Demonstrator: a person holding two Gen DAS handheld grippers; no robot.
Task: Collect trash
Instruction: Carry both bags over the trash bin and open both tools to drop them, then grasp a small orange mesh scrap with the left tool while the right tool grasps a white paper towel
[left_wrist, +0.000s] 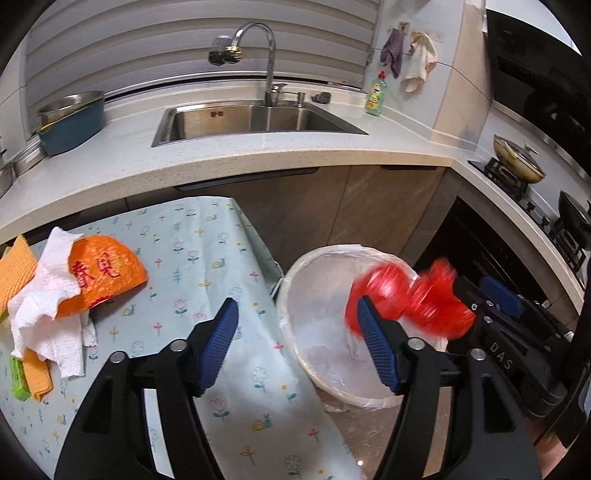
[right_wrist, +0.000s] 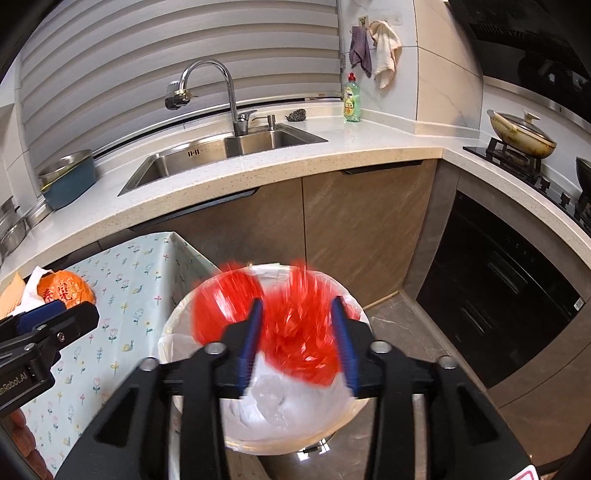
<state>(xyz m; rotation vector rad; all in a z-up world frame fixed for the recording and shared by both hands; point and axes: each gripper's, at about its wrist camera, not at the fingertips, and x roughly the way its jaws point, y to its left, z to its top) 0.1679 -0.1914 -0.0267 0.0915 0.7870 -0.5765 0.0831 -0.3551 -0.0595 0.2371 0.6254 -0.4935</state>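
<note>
Left gripper (left_wrist: 299, 345): black frame, ribbed blue pads, jaws spread with nothing between them; it hangs over the table's right edge where it meets the bin rim. Right gripper (right_wrist: 297, 341): same build, jaws parted, poised directly over the bin mouth; the red bag sits blurred in the gap between its pads, and whether either pad touches it cannot be told.

Red plastic bag (right_wrist: 291, 325): thin, crinkled, translucent, two bunched lobes, smeared by motion, above the bin's opening.

Bin (left_wrist: 295, 269): round, pale rim, lined with a wrinkled clear-white liner (right_wrist: 280, 406), standing on the tiled floor just beside the table and in front of the cabinet doors; open floor lies to its right.

Table (left_wrist: 207, 266): covered by a pale cloth printed with small flowers and snails, bare across its middle and right side.

Remaining trash, at the table's left edge: crumpled white paper towel (left_wrist: 44, 302), orange netted wrapper with red characters (left_wrist: 107, 277), orange cloths (left_wrist: 14, 269), green packet (left_wrist: 18, 380).

Countertop (left_wrist: 258, 158): speckled stone, rounded edge, with a steel sink (left_wrist: 255, 118).
</note>
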